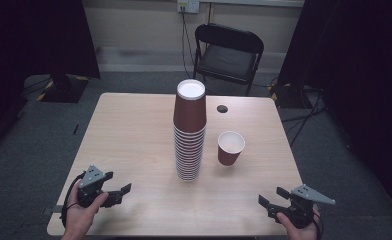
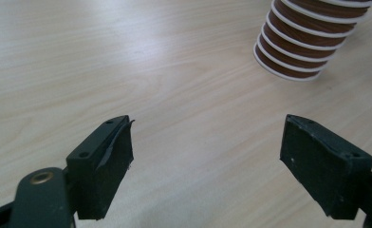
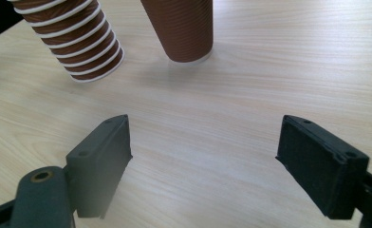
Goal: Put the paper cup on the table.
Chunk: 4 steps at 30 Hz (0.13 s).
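At about seven o'clock on the counter [image 1: 134,130], the left hand-held gripper [image 1: 120,192] rests low near the front edge, its jaws spread wide with nothing between them. At the centre stands the stack of cups [image 1: 189,131] — brown paper cups nested upside down, tall and upright. Just beside it, toward three o'clock, a single cup [image 1: 230,148] stands mouth up, apart from the stack. At about five o'clock the right hand-held gripper [image 1: 271,198] sits near the front edge — jaws likewise spread and empty.
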Tool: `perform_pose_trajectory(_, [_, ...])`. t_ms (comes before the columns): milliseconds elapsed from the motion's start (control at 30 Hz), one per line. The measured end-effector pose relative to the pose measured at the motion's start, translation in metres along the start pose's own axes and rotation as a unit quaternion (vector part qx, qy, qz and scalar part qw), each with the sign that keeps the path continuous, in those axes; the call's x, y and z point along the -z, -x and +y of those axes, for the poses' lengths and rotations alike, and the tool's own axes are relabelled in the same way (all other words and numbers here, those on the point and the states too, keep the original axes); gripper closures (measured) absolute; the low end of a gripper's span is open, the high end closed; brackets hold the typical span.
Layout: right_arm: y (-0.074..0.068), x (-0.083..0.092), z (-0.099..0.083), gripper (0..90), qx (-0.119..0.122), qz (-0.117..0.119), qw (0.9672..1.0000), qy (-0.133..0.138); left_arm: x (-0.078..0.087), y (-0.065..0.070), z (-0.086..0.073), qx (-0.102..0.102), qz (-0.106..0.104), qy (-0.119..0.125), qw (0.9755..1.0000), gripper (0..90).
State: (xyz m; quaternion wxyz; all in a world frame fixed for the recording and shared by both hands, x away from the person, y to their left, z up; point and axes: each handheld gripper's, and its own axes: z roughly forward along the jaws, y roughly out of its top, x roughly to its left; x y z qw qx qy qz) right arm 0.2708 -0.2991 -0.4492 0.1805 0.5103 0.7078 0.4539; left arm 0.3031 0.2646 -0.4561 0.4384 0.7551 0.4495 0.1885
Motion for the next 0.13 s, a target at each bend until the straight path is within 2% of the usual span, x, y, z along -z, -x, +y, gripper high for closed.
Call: perform_pose_trajectory(133, [0.0014, -0.0004, -0.0031, 17.8, 0.004, -0.008, 1.0000, -0.004, -0.0010, 0.0004, -0.0021, 0.000, -0.007, -0.004, 1.0000, 17.9])
